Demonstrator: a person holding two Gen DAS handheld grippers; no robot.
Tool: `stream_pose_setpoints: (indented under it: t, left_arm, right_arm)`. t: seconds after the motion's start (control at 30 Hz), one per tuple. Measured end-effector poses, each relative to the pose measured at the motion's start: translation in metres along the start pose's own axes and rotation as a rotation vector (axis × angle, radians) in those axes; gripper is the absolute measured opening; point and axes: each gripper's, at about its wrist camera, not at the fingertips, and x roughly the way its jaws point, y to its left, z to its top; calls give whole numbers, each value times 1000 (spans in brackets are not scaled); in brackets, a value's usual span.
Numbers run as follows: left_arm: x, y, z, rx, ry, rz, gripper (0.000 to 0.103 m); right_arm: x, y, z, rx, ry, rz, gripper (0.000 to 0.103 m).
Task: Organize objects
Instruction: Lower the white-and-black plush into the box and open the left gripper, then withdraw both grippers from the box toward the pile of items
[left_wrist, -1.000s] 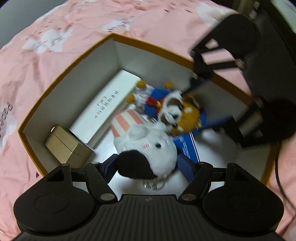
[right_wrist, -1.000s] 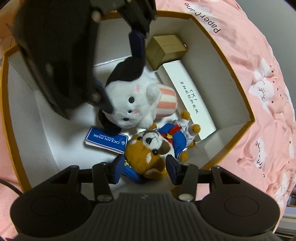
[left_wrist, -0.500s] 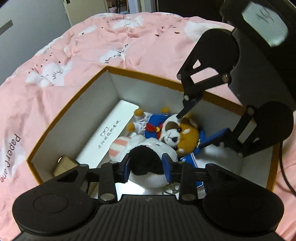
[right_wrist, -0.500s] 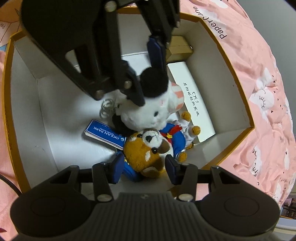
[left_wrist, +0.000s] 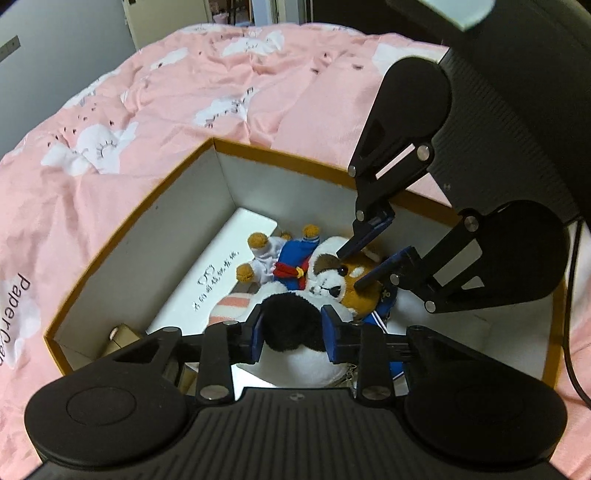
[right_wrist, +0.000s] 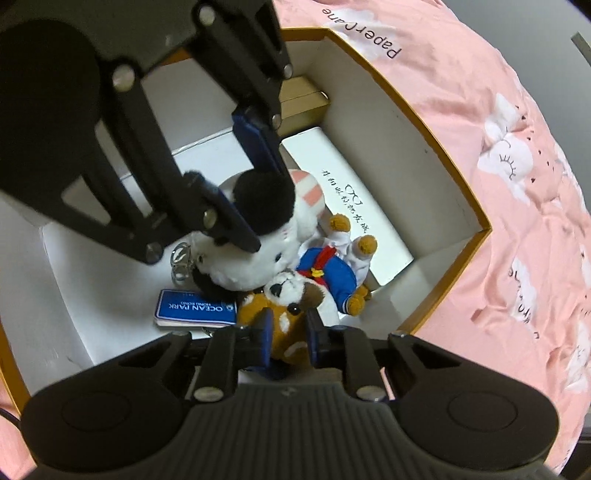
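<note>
Inside the box (left_wrist: 122, 236), the left gripper (left_wrist: 291, 330) is closing on the black ear of the white plush (right_wrist: 251, 254), its pads pressing it. The right gripper (right_wrist: 288, 332) is closing on the brown plush dog (right_wrist: 284, 306), lying near the box's corner beside a blue card (right_wrist: 195, 308) and a white case (right_wrist: 354, 206).

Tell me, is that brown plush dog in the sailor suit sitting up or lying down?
Lying down. The brown plush dog is flat on its back on the floor of the box, face up, legs toward the long white box.
</note>
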Motion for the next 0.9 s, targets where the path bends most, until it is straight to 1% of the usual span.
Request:
stream_pose_setpoints:
  t: [0.1,0.13,0.23,0.3,0.33,0.4,0.47,0.53,0.57,0.63,0.7,0.77,0.83,0.9]
  left_arm:
    - [1,-15,0,73,-13,37,35]
    - [0,-17,0,90,-21,38,35]
    - [-4,-15,1,97,-55,-4,34]
    - [-7,-12,-1,113,-68,-49,33]
    - [-5,-12,-1,119,-62,-51,33]
    - [2,-10,-2,130,-58,-27,33]
    - [7,-9,0,112,-55,-7,33]
    - [8,-10,2,107,-53,-2,34]
    - [7,-11,2,105,-51,1,38]
    - [4,-11,0,95,-59,8,41]
    - [1,-8,-3,74,-67,2,56]
    - [-2,-4,-5,34,-75,-2,59]
    - [-7,1,-8,-2,-84,-10,59]
    - [-12,5,-12,-31,-93,-7,60]
  right_arm:
    - [2,-4,0,59,6,1,20]
    - [1,-6,-1,79,3,5,19]
    - [-3,-10,-3,108,-9,14,19]
    - [-8,3,4,117,-16,19,19]
    - [-9,14,12,121,-19,23,19]
    - [-13,14,14,134,-23,29,20]
    - [-15,15,15,137,-26,24,20]
    - [-16,16,15,142,-29,20,20]
    - [-19,17,13,147,-33,18,20]
    - [-19,14,11,161,-44,18,22]
    - [-25,11,9,193,-65,30,26]
    - [-28,7,8,219,-81,42,29]
    - [-32,5,8,231,-95,40,37]
    - [-34,7,7,236,-103,37,39]
